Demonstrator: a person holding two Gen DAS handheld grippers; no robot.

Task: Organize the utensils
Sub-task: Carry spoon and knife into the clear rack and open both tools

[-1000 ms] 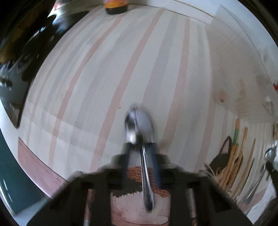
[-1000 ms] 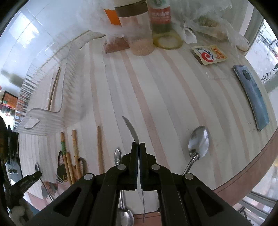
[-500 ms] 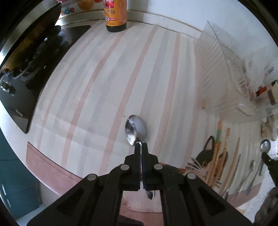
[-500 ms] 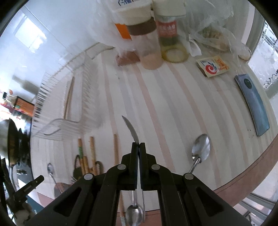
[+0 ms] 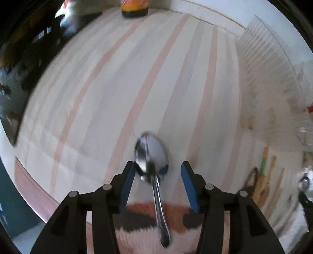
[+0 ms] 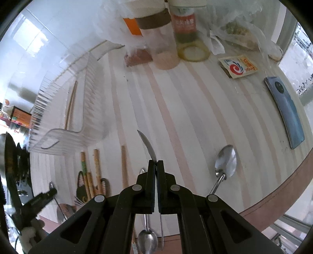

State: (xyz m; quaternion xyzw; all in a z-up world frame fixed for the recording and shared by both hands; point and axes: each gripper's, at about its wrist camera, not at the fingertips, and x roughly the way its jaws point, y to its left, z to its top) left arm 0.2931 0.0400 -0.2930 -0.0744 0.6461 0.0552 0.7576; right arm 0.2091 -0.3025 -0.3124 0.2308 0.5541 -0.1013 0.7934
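Observation:
In the left wrist view my left gripper (image 5: 157,170) points down at the striped table, its jaws opening. A blurred metal spoon (image 5: 151,156) lies between the blue pads (image 5: 127,183) without touching them, its handle over a cat-pattern mat (image 5: 140,216). My right gripper (image 6: 156,162) is shut on a thin metal utensil (image 6: 147,145) seen edge-on; its tip sticks up past the fingers. A clear ribbed tray (image 6: 58,109) holds one chopstick (image 6: 71,103). Chopsticks (image 6: 95,166) and another spoon (image 6: 226,162) lie on the table.
Jars and bags (image 6: 158,39) crowd the far edge, with a sachet (image 6: 237,66) and a blue phone (image 6: 283,111) at the right. A sauce bottle (image 5: 135,7) and a dark stove (image 5: 11,78) bound the left side. One more spoon (image 6: 147,240) lies by the front edge.
My left gripper's jaws, shut on the spoon before, have parted and let go of it. The right gripper still grips its utensil and has barely moved.

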